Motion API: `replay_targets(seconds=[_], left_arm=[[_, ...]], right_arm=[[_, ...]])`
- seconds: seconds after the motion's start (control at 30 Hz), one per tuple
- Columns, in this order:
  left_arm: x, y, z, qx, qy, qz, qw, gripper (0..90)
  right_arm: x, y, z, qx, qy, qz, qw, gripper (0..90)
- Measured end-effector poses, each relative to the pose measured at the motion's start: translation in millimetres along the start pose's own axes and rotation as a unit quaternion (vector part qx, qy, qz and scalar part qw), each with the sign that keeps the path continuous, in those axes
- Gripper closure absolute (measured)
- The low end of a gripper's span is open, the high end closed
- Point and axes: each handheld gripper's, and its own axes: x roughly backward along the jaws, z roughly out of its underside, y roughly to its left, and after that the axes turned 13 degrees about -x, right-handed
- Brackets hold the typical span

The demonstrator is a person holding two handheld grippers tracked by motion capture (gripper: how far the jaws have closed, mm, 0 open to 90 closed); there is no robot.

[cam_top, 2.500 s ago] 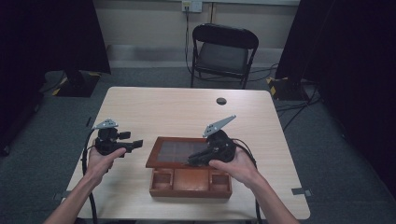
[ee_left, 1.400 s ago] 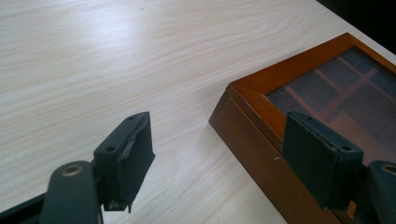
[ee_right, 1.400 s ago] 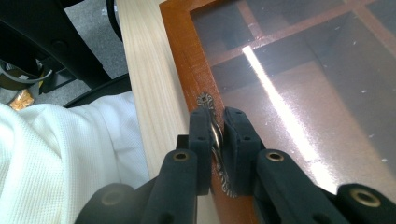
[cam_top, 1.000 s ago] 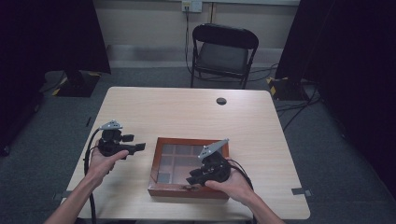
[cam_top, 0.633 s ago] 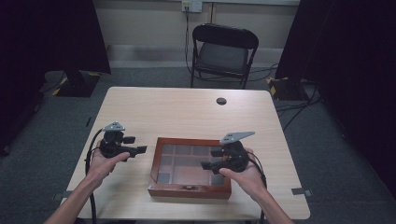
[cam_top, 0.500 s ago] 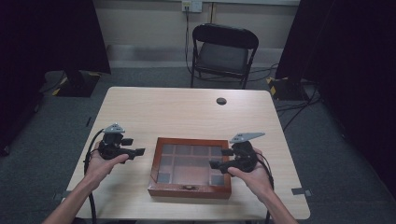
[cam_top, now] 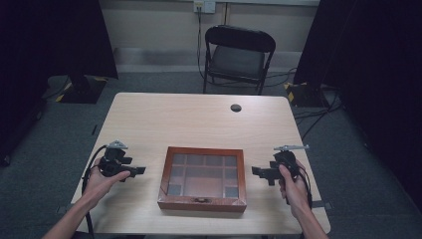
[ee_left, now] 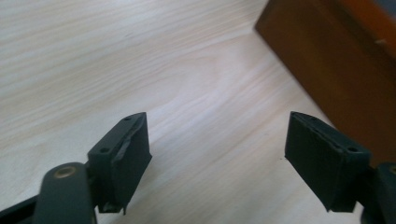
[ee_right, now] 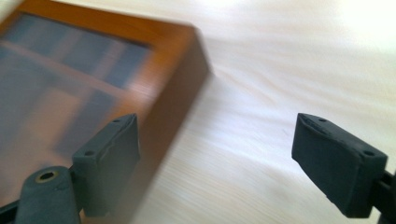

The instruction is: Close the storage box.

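Pale wood-grain surface (cam_top: 199,119), rectangular, bearing a reddish wooden box (cam_top: 202,203) with glass lid shut over square compartments, contents unclear. Left tongs (cam_top: 140,170) and right tongs (cam_top: 255,171) flanking it, apart. Left gripper view: matte black pads (ee_left: 126,154) spread, empty. Right gripper view: just widened, empty, box blurred at left.

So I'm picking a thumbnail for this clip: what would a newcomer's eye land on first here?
First the reddish wooden box with a glass lid, closed and sitting at the near middle of the pale wooden table, its compartments visible through the glass. Next, the left gripper and right gripper, flanking the box with open, empty jaws. Beyond the table stands a black folding chair.
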Motion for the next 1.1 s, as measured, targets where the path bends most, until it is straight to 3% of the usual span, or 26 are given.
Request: replay_targets(seconds=[0.07, 0.1, 0.13, 0.3, 0.33, 0.47, 0.53, 0.57, 0.6, 0.63, 0.67, 0.7, 0.77, 0.83, 0.87, 1.1], left_arm=[[-5.1, 1.2, 0.7, 0.001, 0.017, -0.007, 0.9998, 20.2], [-5.1, 1.2, 0.7, 0.001, 0.017, -0.007, 0.9998, 20.2], [-7.5, 2.8, 1.0, 0.004, 0.023, -0.021, 0.9995, 20.2], [-12.8, 8.0, 4.8, 0.009, 0.044, -0.048, 0.9978, 18.2], [-14.4, 7.6, 5.6, 0.015, 0.045, -0.058, 0.9971, 18.2], [-14.6, 8.0, 7.7, 0.011, 0.042, -0.064, 0.9970, 15.5], [-16.5, 6.0, 8.5, 0.003, 0.039, -0.075, 0.9964, 13.5], [-21.9, 1.5, 9.2, -0.003, 0.037, -0.100, 0.9943, 12.2], [-23.8, 1.2, 10.1, -0.003, 0.034, -0.101, 0.9943, 7.2], [-26.8, -0.3, 12.2, -0.003, 0.023, -0.110, 0.9937, 0.0], [-27.1, -0.6, 13.0, -0.004, 0.018, -0.109, 0.9939, 0.0], [-27.3, -0.4, 13.4, -0.006, 0.014, -0.109, 0.9939, 0.0], [-27.2, -0.3, 14.3, -0.008, 0.011, -0.109, 0.9940, 0.0], [-27.9, 0.3, 17.3, -0.015, -0.005, -0.111, 0.9937, 0.0], [-29.3, 1.7, 20.5, -0.023, -0.026, -0.109, 0.9934, 0.0], [-29.7, 2.2, 21.8, -0.027, -0.032, -0.110, 0.9931, 0.0]], right_arm=[[-5.7, -7.3, 2.0, -0.014, 0.028, 0.006, 0.9995, 14.9], [-5.7, -7.3, 2.0, -0.014, 0.028, 0.006, 0.9995, 14.9], [-7.6, -10.9, 4.8, -0.023, 0.038, 0.010, 0.9989, 14.9], [-13.0, -17.2, 8.6, -0.009, 0.034, 0.065, 0.9972, 14.9], [-15.5, -20.6, 8.8, -0.014, 0.036, 0.074, 0.9965, 14.9], [-23.9, -27.2, 8.9, -0.028, 0.043, 0.108, 0.9928, 14.9], [-30.9, -28.3, 11.8, -0.018, 0.039, 0.130, 0.9905, 11.5], [-33.8, -27.1, 13.1, 0.000, 0.032, 0.150, 0.9882, 11.1], [-37.1, -25.7, 15.0, 0.012, 0.021, 0.165, 0.9860, 7.8], [-39.2, -25.4, 16.3, 0.014, 0.016, 0.163, 0.9865, 1.7], [-42.8, -27.0, 19.5, 0.027, 0.001, 0.155, 0.9875, 0.0], [-46.0, -28.4, 24.2, 0.043, -0.033, 0.139, 0.9887, 0.0], [-47.2, -28.9, 26.5, 0.046, -0.048, 0.135, 0.9886, 0.0], [-47.9, -30.0, 29.4, 0.045, -0.065, 0.131, 0.9882, 0.0], [-49.0, -31.0, 31.4, 0.045, -0.080, 0.128, 0.9876, 0.0], [-48.9, -30.9, 31.5, 0.046, -0.079, 0.128, 0.9876, 0.0]])
